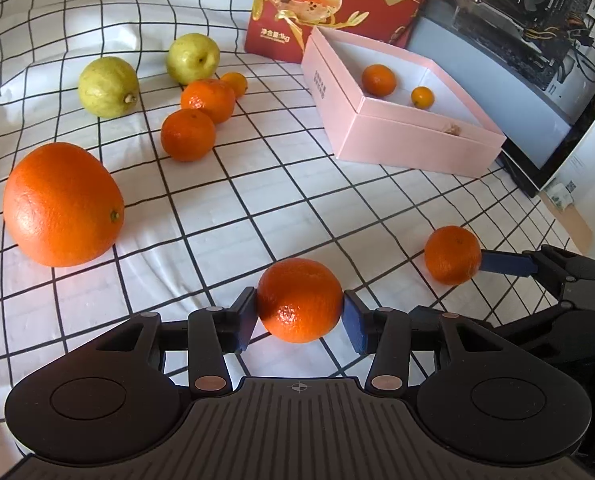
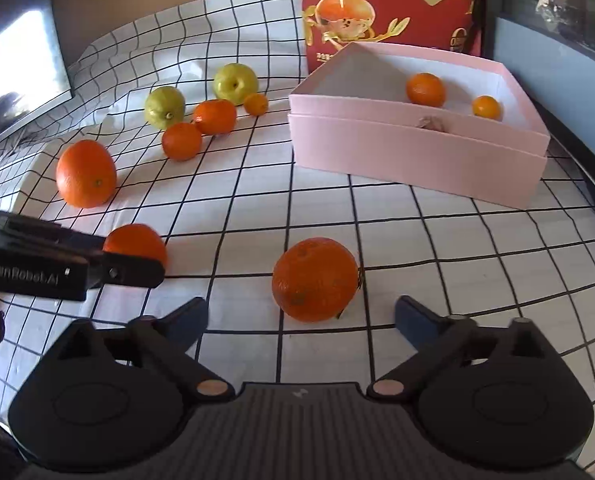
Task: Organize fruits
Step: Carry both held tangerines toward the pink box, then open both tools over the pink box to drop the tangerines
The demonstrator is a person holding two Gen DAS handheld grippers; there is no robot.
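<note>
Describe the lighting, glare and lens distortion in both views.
Left wrist view: sunlit, a glare spot on the mandarin in the left gripper, cloth grid bowed by fisheye. Right wrist view: dimmer, softer focus, grid equally curved, blown-out screen at left.

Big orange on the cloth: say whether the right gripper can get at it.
Probably not directly: the right gripper is open around a mandarin, and the left gripper lies toward the big orange.

Red carton cut off at top edge; brown bit in pink box too small to ID.
</note>
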